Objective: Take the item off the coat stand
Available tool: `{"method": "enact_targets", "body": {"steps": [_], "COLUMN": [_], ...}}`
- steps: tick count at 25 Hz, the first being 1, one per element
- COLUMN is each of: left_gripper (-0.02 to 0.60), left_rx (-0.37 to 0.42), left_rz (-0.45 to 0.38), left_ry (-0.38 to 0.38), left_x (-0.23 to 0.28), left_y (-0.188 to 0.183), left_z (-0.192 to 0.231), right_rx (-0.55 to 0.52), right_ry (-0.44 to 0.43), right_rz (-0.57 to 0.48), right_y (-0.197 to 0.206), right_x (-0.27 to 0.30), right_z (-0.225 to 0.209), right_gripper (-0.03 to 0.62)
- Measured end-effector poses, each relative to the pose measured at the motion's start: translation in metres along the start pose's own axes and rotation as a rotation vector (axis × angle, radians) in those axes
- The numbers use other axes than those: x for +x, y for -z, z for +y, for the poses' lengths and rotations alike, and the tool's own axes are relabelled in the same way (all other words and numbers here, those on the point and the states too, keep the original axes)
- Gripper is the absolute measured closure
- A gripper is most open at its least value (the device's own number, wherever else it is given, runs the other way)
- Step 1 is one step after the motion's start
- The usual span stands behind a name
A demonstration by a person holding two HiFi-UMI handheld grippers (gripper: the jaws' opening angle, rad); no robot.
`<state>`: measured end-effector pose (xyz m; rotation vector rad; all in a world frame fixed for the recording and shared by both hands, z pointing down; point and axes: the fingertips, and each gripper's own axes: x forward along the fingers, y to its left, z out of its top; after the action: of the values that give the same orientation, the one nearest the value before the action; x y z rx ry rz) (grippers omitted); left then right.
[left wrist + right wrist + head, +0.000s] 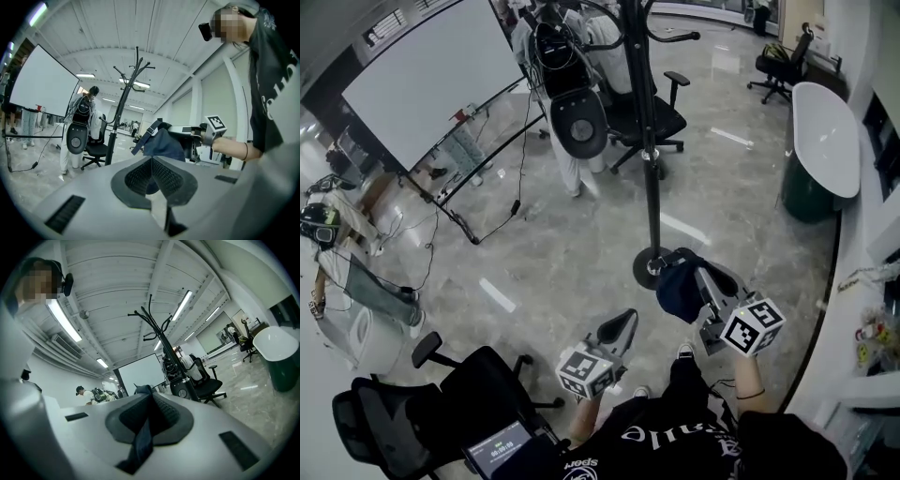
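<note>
A dark blue fabric item (678, 292) with a strap hangs from my right gripper (692, 274), low beside the base of the black coat stand (648, 141) and clear of its hooks. In the right gripper view the blue strap (139, 439) is pinched between the shut jaws of the gripper (150, 401), with the coat stand (152, 329) beyond. My left gripper (621, 328) is lower and to the left, shut with nothing in it. The left gripper view shows its jaws closed (152, 174), the blue item (163, 143) ahead and the coat stand (123, 98) to the left.
A person carrying a round-fronted device (578, 124) stands behind the coat stand, by a black office chair (661, 117). A white screen (431, 70) is at far left, a white oval tub (825, 136) at right. Another black chair (441, 403) is near left.
</note>
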<state>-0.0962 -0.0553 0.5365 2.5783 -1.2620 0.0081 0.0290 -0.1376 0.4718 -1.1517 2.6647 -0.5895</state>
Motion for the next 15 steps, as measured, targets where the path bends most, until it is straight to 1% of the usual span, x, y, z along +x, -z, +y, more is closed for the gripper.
{"method": "enact_targets", "body": {"steps": [2, 5, 8, 12, 15], "left_gripper": [0.575, 0.575, 0.575, 0.575, 0.575], "left_rx": [-0.008, -0.026, -0.045, -0.057, -0.061], "left_rz": [0.014, 0.006, 0.002, -0.006, -0.006], "left_ry": [0.020, 0.032, 0.065, 0.109, 0.132], "left_x": [-0.029, -0.069, -0.096, -0.116, -0.125], "left_y": [0.007, 0.017, 0.026, 0.032, 0.036], "left_z": [-0.004, -0.008, -0.018, -0.037, -0.054], "right_rx": [0.024, 0.047, 0.052, 0.035, 0.035], "right_ry": [0.015, 0.028, 0.054, 0.093, 0.121], "right_rz": [-0.008, -0.010, 0.006, 0.041, 0.051], "right_y": [0.019, 0.044, 0.067, 0.092, 0.102], "right_x": [-0.009, -0.029, -0.054, -0.083, -0.105], "right_z": [0.027, 0.069, 0.104, 0.128, 0.135], "right_gripper": [0.563, 0.563, 0.563, 0.563, 0.563]}}
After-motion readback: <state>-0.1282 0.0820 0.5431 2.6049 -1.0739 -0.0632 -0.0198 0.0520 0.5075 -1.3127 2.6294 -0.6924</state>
